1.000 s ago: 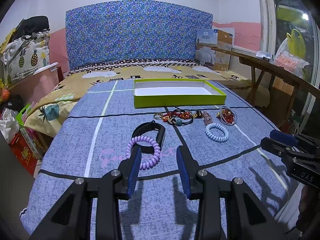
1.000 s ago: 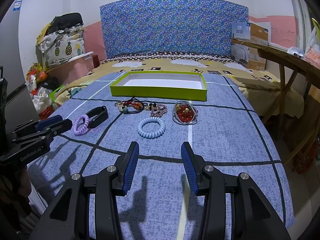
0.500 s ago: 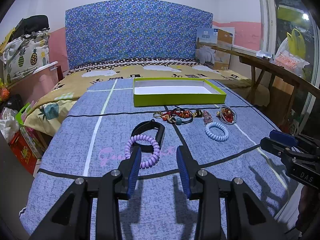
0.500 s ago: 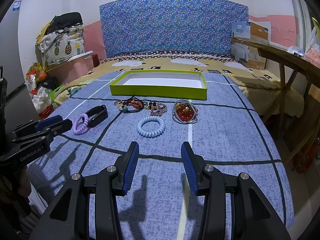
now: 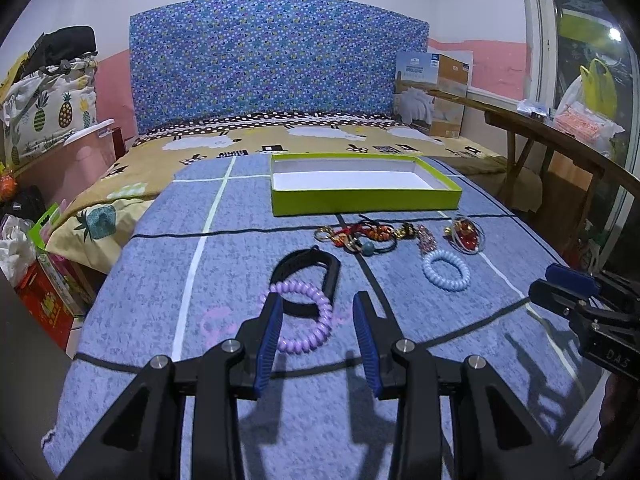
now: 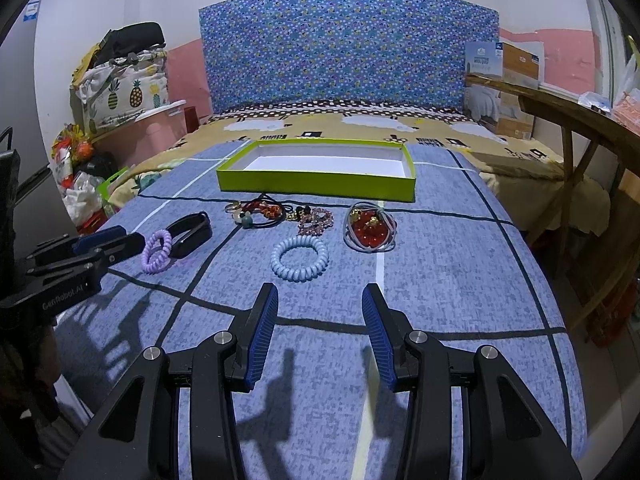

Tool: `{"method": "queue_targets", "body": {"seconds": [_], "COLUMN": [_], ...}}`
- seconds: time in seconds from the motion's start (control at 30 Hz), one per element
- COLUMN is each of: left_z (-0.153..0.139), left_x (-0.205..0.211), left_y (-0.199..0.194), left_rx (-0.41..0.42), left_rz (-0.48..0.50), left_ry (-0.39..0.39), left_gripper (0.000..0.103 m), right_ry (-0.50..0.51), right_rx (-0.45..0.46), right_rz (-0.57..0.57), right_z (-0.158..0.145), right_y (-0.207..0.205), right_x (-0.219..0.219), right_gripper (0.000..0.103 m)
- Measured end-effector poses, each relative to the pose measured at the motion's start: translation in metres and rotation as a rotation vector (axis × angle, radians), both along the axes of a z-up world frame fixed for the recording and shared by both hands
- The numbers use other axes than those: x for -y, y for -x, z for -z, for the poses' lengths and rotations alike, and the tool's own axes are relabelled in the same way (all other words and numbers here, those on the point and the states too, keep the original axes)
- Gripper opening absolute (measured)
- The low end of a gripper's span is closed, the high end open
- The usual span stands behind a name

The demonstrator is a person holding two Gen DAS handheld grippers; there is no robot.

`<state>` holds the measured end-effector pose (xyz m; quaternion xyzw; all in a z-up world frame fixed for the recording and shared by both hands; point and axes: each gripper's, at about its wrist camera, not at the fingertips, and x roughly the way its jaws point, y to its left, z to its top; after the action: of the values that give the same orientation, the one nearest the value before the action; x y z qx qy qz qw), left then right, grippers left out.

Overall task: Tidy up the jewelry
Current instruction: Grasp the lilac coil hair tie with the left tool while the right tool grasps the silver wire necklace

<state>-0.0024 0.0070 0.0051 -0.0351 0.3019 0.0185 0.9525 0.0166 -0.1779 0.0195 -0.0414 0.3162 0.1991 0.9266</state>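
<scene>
A purple coil band (image 5: 310, 320) lies on the blue bedspread with a black wristband (image 5: 308, 268) behind it. My left gripper (image 5: 318, 316) is open, its fingertips just in front of the purple band. A light blue coil band (image 6: 299, 258) lies just beyond my open right gripper (image 6: 318, 308). Behind are a tangle of beaded bracelets (image 6: 260, 212), a pink bead bracelet (image 6: 318, 220) and a red bead piece on grey cords (image 6: 370, 230). An empty lime-green box (image 6: 316, 180) stands farther back. The left gripper also shows in the right wrist view (image 6: 108, 244).
The bed's blue patterned headboard (image 5: 276, 68) is at the back. A wooden bench (image 6: 580, 120) with cartons runs along the right side. Bags and boxes (image 5: 40, 240) crowd the floor on the left. The bedspread's edges drop off left and right.
The left gripper has crept slightly forward toward the purple band. The right gripper has barely moved. No jewelry has shifted.
</scene>
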Motion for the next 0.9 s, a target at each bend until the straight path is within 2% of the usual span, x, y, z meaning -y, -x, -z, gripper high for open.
{"method": "queue_targets", "body": {"seconds": [0.4, 0.5, 0.9], "left_z": [0.005, 0.009, 0.010], "left_x": [-0.023, -0.027, -0.041], "left_y": [-0.044, -0.053, -0.042], "left_rx": [-0.111, -0.154, -0.185], "left_rz": [0.010, 0.032, 0.007], "left_ry": [-0.002, 0.034, 0.077], "left_gripper": [0.038, 0.038, 0.038], "right_ry": [0.005, 0.010, 0.023], "right_rx": [-0.032, -0.038, -0.062], "right_rz": [0.002, 0.005, -0.006], "right_z": [-0.006, -0.006, 0.000], "right_y": [-0.037, -0.047, -0.063], "right_x": [0.000, 0.000, -0.005], "right_gripper": [0.045, 0.045, 0.045]}}
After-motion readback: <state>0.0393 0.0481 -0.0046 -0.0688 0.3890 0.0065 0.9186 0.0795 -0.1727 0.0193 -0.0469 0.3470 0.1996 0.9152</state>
